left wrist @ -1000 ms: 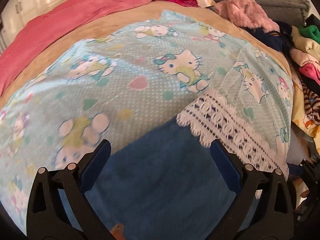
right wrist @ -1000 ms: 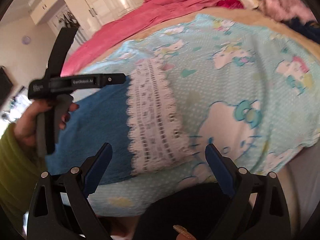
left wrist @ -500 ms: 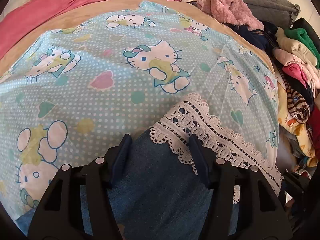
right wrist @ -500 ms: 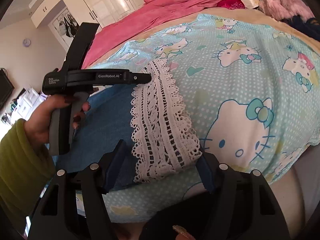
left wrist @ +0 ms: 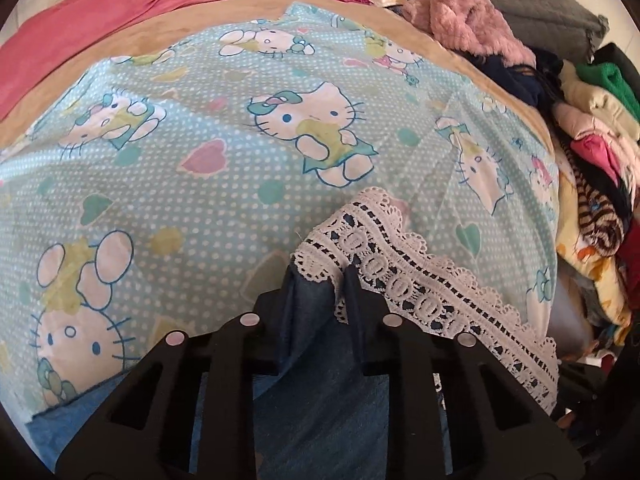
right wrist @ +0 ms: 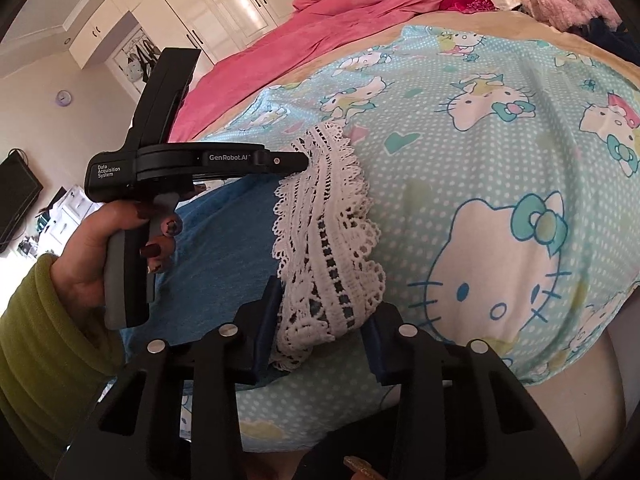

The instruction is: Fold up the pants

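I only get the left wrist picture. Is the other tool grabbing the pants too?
Observer: Yes. The right tool has just been closing, and the white lace hem of the blue pants is bunched between its fingers.
Operator: Who's holding my tool?
Observer: A hand with dark nails, in a green sleeve, grips the handle of the left tool, which has just been closing on the pants' other corner.
Operator: What's behind that hand?
Observer: White wardrobe doors and a dark screen by the wall.
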The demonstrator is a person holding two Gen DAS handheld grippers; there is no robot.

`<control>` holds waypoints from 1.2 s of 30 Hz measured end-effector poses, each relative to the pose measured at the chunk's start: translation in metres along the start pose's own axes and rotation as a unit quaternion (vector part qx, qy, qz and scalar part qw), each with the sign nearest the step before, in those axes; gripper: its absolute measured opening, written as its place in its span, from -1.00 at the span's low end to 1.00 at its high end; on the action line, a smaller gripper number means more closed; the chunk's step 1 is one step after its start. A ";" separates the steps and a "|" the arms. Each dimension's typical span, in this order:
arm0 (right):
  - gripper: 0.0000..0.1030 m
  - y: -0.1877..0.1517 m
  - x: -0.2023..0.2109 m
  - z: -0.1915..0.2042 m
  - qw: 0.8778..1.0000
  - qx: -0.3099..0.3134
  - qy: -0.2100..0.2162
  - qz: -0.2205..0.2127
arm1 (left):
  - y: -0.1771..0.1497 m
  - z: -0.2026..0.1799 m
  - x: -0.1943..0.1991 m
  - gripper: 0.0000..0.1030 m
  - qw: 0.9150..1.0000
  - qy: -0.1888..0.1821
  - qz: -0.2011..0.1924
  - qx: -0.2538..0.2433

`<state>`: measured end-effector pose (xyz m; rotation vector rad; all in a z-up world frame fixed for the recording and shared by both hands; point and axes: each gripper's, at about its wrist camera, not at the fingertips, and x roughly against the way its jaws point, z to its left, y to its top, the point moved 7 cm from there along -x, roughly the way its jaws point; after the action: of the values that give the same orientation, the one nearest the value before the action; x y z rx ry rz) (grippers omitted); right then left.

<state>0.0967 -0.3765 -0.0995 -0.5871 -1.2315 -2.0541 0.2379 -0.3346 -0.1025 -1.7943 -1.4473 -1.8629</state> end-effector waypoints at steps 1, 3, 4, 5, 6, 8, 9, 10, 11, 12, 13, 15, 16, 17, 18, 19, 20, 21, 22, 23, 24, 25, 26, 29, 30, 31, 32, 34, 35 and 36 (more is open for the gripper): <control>-0.34 0.000 0.000 0.000 1.000 0.000 0.000 -0.001 | 0.000 0.000 0.001 -0.73 1.000 0.001 -0.003 0.001; -0.36 0.000 0.000 0.001 1.000 0.001 0.000 -0.002 | -0.001 0.000 0.005 -0.75 1.000 0.002 -0.009 0.002; -0.38 0.000 0.000 0.002 1.000 0.002 0.000 -0.004 | 0.000 0.000 0.007 -0.76 1.000 0.001 -0.013 0.005; -0.40 0.000 0.001 0.003 1.000 0.004 0.002 -0.005 | 0.000 0.000 0.009 -0.77 1.000 -0.001 -0.017 0.007; -0.40 0.000 0.002 0.005 1.000 0.006 0.004 -0.008 | 0.000 0.000 0.012 -0.78 1.000 -0.002 -0.020 0.009; -0.42 0.001 0.007 0.009 1.000 0.013 0.007 -0.014 | 0.001 0.001 0.020 -0.80 0.999 -0.011 -0.032 0.015; -0.42 0.002 0.011 0.013 1.000 0.019 0.008 -0.021 | 0.002 0.002 0.028 -0.80 0.999 -0.016 -0.043 0.019; -0.42 0.003 0.015 0.018 0.999 0.028 0.010 -0.030 | 0.002 0.002 0.033 -0.80 0.998 -0.021 -0.049 0.021; -0.42 0.003 0.018 0.022 0.999 0.038 0.010 -0.035 | 0.002 0.003 0.040 -0.80 0.998 -0.025 -0.057 0.022; -0.42 0.005 0.022 0.028 0.998 0.051 0.009 -0.041 | 0.002 0.005 0.049 -0.80 0.997 -0.028 -0.067 0.023; -0.42 0.005 0.024 0.033 0.997 0.061 0.008 -0.046 | 0.001 0.006 0.055 -0.80 0.997 -0.030 -0.073 0.024; -0.42 0.008 0.031 0.051 0.994 0.088 0.015 -0.058 | 0.000 0.011 0.068 -0.80 0.996 -0.031 -0.085 0.028; -0.42 0.010 0.033 0.060 0.993 0.098 0.022 -0.061 | -0.001 0.016 0.077 -0.80 0.995 -0.031 -0.093 0.033; -0.42 0.012 0.034 0.067 0.992 0.106 0.027 -0.063 | -0.002 0.020 0.084 -0.80 0.994 -0.031 -0.100 0.039; -0.42 0.014 0.035 0.078 0.990 0.118 0.034 -0.064 | -0.003 0.026 0.091 -0.80 0.993 -0.032 -0.106 0.046; -0.42 0.016 0.034 0.090 0.988 0.131 0.042 -0.065 | -0.006 0.034 0.100 -0.80 0.991 -0.035 -0.115 0.057; -0.42 0.017 0.034 0.099 0.987 0.141 0.047 -0.065 | -0.008 0.043 0.107 -0.80 0.990 -0.036 -0.121 0.067; -0.42 0.017 0.032 0.112 0.984 0.157 0.055 -0.062 | -0.010 0.048 0.112 -0.80 0.989 -0.036 -0.125 0.072; -0.42 0.016 0.029 0.125 0.981 0.172 0.062 -0.059 | -0.014 0.058 0.119 -0.80 0.988 -0.032 -0.131 0.079; -0.42 0.015 0.024 0.136 0.979 0.184 0.069 -0.055 | -0.016 0.065 0.125 -0.80 0.987 -0.028 -0.135 0.084; -0.42 0.014 0.020 0.147 0.976 0.197 0.075 -0.049 | -0.019 0.072 0.130 -0.80 0.986 -0.024 -0.140 0.089; -0.42 0.011 0.014 0.158 0.973 0.212 0.080 -0.042 | -0.026 0.084 0.138 -0.80 0.984 -0.019 -0.146 0.101; -0.42 0.006 0.007 0.172 0.969 0.232 0.084 -0.033 | -0.031 0.093 0.142 -0.80 0.982 -0.017 -0.149 0.111; -0.42 -0.019 -0.021 0.204 0.952 0.297 0.081 -0.006 | -0.058 0.131 0.155 -0.80 0.973 -0.004 -0.155 0.170; -0.42 -0.027 -0.030 0.211 0.946 0.316 0.074 0.004 | -0.070 0.146 0.159 -0.80 0.969 -0.001 -0.154 0.194; -0.42 -0.040 -0.042 0.221 0.938 0.341 0.061 0.016 | -0.088 0.163 0.164 -0.79 0.962 0.003 -0.154 0.226; -0.42 -0.049 -0.049 0.225 0.932 0.357 0.056 0.022 | -0.104 0.176 0.168 -0.79 0.955 0.005 -0.156 0.252; -0.42 -0.068 -0.061 0.236 0.917 0.394 0.046 0.031 | -0.131 0.195 0.175 -0.77 0.943 -0.006 -0.162 0.291; -0.42 -0.075 -0.063 0.238 0.912 0.406 0.041 0.033 | -0.143 0.200 0.179 -0.73 0.937 -0.015 -0.166 0.307; -0.42 -0.081 -0.064 0.241 0.907 0.417 0.040 0.032 | -0.153 0.205 0.182 -0.62 0.932 -0.022 -0.170 0.320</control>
<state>0.0911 -0.1151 -0.0804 -0.1232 -1.8266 -1.2793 0.2212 -0.0234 -0.0671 -1.3274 -2.1665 -1.2284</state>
